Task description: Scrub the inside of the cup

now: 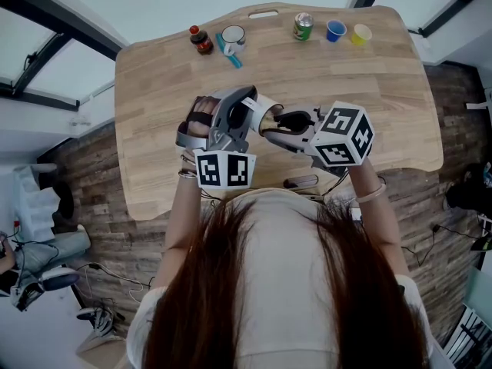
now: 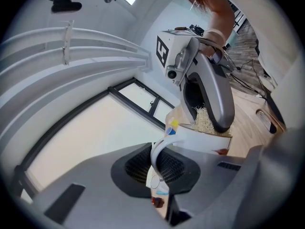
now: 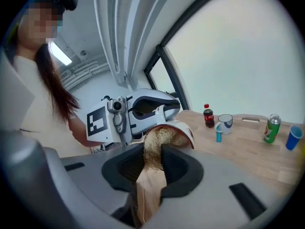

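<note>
A white cup [image 1: 267, 111] is held in the air above the table's near side, tilted on its side. My left gripper [image 1: 234, 118] is shut on the cup's handle [image 2: 158, 152], with the cup body [image 2: 205, 140] just beyond its jaws. My right gripper [image 1: 290, 121] is shut on the wooden handle [image 3: 147, 194] of a brush. The brush's pale straw bristles [image 3: 157, 142] are pushed into the cup's mouth [image 3: 183, 130]. The left gripper view also shows the bristles [image 2: 205, 121] inside the rim, partly hidden by the right gripper [image 2: 212, 92].
Along the far edge of the wooden table [image 1: 369, 91] stand a cola bottle [image 1: 201, 40], a white mug [image 1: 233, 35] with a blue item [image 1: 231, 55] beside it, a green can [image 1: 303, 26], a blue cup [image 1: 335, 30] and a yellow cup [image 1: 360, 34].
</note>
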The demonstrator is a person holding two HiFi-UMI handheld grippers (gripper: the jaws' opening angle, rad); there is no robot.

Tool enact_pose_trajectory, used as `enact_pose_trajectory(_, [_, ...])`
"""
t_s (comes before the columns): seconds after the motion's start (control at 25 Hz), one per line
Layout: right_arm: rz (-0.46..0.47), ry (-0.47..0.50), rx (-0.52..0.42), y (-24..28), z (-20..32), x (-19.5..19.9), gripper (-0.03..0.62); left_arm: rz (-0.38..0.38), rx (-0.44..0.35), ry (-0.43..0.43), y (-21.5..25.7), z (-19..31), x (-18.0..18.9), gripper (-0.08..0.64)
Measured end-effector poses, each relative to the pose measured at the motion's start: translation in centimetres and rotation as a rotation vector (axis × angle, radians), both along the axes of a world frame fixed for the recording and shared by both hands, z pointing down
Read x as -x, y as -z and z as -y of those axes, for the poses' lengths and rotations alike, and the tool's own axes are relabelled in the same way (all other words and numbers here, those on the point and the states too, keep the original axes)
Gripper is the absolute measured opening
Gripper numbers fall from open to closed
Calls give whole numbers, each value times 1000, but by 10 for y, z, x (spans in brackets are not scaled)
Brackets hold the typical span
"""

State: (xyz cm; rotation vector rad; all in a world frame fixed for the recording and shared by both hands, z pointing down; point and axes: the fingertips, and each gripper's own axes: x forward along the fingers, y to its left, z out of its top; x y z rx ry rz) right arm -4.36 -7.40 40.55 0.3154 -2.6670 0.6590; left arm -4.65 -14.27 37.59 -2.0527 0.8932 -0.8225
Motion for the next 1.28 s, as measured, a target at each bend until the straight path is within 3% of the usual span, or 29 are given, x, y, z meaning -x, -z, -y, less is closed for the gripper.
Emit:
enact_pose_trajectory(0.36, [278, -118, 227, 17, 9, -4, 110, -57, -63, 30, 15, 4, 6, 23])
enact_pose_trajectory(0.8, [558, -207, 425, 31, 20, -11, 109, -119, -106, 49, 25, 6, 9, 23])
enact_pose_trajectory(1.28, [737, -255, 540, 39, 28, -18, 109, -164, -138, 59, 32, 4, 12, 23])
